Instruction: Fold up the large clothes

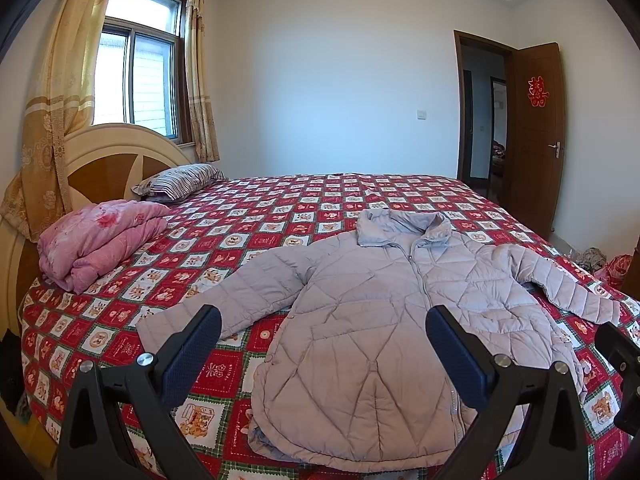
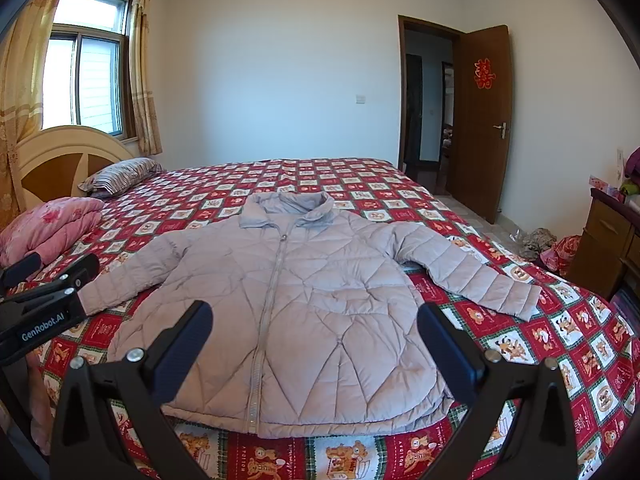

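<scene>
A pale lilac quilted puffer jacket (image 1: 380, 320) (image 2: 296, 304) lies flat and zipped on the bed, collar away from me, both sleeves spread out to the sides. My left gripper (image 1: 324, 320) hovers open above the jacket's hem and left side, nothing between its fingers. My right gripper (image 2: 314, 312) is open too, held over the lower middle of the jacket. The left gripper's body (image 2: 36, 312) shows at the left edge of the right wrist view, and part of the right gripper (image 1: 618, 364) shows at the right edge of the left wrist view.
The bed has a red checked cover (image 1: 248, 224) with bear prints. A folded pink quilt (image 1: 96, 244) and a striped pillow (image 1: 180, 180) lie by the headboard at left. An open brown door (image 2: 484, 120), floor clutter (image 2: 540, 240) and a wooden cabinet (image 2: 604, 236) are to the right.
</scene>
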Demonstrator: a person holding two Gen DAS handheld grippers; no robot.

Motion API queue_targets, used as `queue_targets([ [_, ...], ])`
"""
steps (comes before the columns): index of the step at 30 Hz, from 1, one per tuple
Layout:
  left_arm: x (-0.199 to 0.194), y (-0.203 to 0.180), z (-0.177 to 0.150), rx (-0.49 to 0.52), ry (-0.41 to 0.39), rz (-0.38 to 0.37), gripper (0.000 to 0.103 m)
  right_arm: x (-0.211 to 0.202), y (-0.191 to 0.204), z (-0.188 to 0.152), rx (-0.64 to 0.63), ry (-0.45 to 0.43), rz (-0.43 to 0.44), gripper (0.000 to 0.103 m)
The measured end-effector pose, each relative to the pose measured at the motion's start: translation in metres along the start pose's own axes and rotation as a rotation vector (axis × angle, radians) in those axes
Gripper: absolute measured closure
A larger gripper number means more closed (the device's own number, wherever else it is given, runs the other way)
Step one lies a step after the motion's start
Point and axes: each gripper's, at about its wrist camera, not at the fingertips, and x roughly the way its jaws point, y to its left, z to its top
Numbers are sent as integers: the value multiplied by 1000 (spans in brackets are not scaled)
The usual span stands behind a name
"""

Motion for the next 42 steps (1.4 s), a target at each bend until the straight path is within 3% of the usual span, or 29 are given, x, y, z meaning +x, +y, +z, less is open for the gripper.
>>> queue_targets([
  [37,6,8,-7,0,3,6,1,2,8,-7,1,11,1,0],
  [42,33,9,-24,5,74,31,1,23,-1,-22,42,80,-19,0],
])
